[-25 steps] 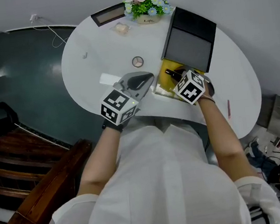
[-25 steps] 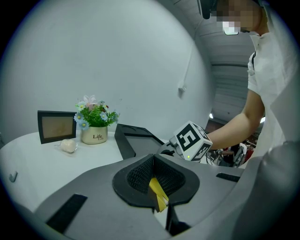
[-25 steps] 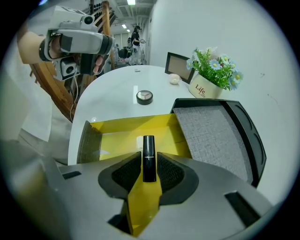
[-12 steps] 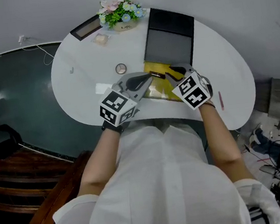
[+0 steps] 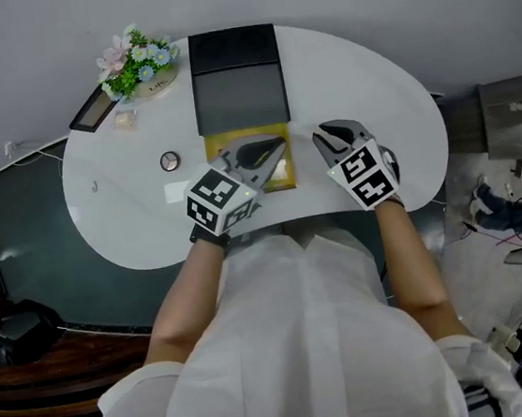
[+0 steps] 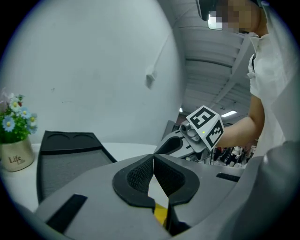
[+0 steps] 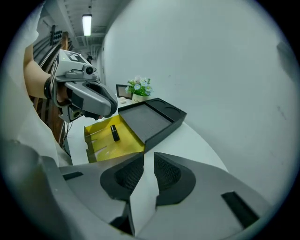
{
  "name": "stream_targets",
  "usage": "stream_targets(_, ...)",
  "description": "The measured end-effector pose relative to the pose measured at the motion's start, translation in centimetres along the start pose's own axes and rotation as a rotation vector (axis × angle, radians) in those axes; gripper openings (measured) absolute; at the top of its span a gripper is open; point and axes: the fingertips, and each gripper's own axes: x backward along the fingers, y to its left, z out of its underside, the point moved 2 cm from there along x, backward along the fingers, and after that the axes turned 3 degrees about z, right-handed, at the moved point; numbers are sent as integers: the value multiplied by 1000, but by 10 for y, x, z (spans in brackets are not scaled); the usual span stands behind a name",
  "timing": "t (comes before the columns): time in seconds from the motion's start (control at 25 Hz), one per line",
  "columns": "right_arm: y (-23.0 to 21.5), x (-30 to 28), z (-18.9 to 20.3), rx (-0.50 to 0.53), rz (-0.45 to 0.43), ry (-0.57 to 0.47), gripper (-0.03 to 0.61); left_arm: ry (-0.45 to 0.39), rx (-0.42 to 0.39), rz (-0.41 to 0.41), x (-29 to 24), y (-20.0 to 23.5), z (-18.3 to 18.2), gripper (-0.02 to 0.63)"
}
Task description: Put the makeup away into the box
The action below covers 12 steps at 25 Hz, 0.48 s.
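Jaws — left gripper (image 6: 153, 158) clenched, right gripper (image 7: 149, 158) just closing, ajar — tube (image 7: 114, 132) in box (image 7: 127, 139) only in its view

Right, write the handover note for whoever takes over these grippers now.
Left gripper: shut, empty, above the yellow box.
Right gripper: jaws slightly apart, just been closing, nothing between them, over the table right of the box.
Done: one black tube lies in the box; the lid is open.
Left: the round compact on the table left of the box and a small pale item by the flower pot probably go in next.
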Motion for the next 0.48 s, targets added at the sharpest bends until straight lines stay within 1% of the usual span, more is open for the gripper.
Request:
stream_targets(0.12, -23, 16, 35, -56, 46, 38, 64, 20, -11, 66, -36, -12, -4, 17)
stream_targets(0.24, -41, 29, 73, -101, 74, 92, 66, 40, -17, 123, -69, -24, -6, 17)
stream_targets(0.48, -56, 41, 143, -163, 79, 200, 66, 82, -17, 206, -122, -48, -1, 18)
